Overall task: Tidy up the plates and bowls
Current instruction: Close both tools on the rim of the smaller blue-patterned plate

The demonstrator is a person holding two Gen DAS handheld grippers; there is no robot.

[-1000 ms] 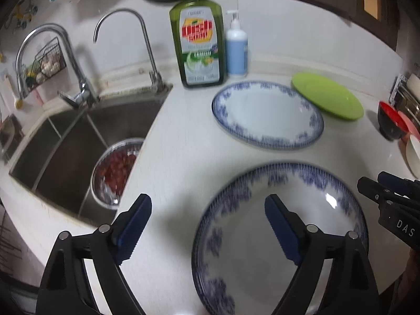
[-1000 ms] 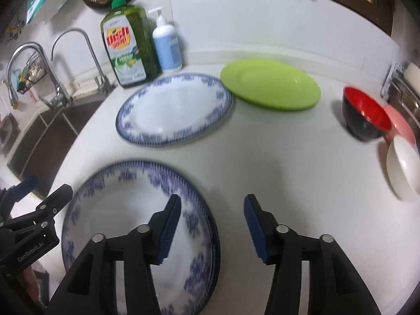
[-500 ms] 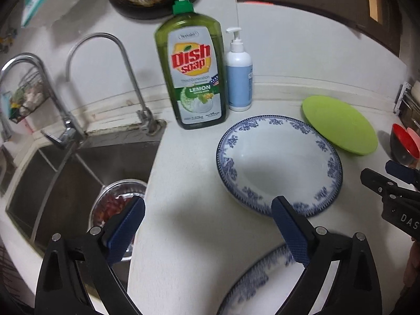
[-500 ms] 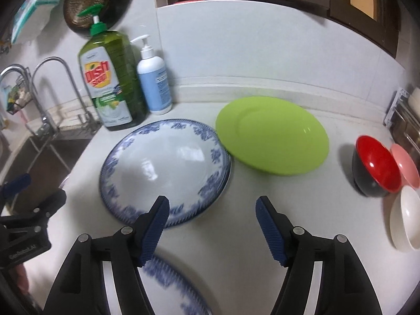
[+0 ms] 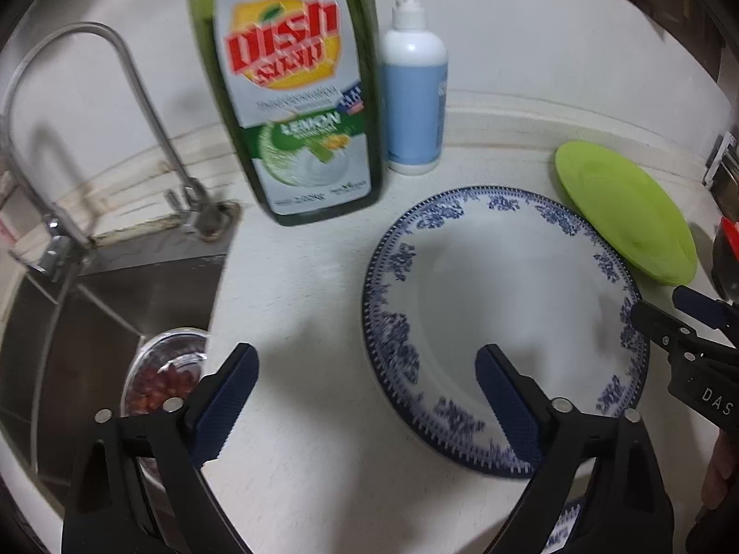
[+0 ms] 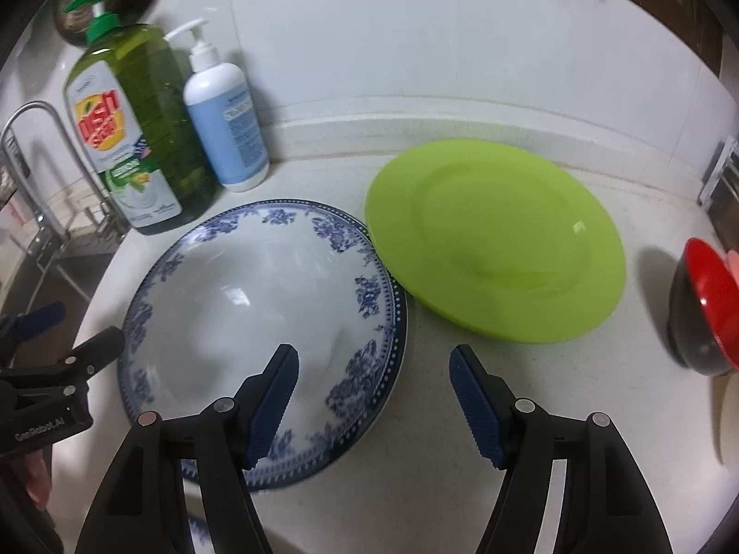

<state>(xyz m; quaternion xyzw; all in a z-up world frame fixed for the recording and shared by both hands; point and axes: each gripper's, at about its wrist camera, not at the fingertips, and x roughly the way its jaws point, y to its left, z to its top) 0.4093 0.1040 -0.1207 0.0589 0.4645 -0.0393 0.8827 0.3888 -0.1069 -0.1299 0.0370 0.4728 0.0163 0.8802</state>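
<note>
White counter (image 5: 300, 286) beside a sink (image 5: 115, 304) filled our left view, where we held the left gripper (image 5: 365, 397) wide and empty over the blue-patterned plate (image 5: 503, 304), near the soap bottle (image 5: 295, 92). From the right view, our right gripper (image 6: 374, 397) also gaped empty at that plate's edge, the green plate (image 6: 494, 240) touching it and a red bowl (image 6: 702, 304) well apart.

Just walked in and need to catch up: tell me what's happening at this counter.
A person is sorting dishes with two handheld grippers. Both the left gripper and the right gripper are open and empty, poised over the blue-patterned plate on the counter. The green plate lies beside it and the red bowl further right. Nothing has been gripped yet.
</note>
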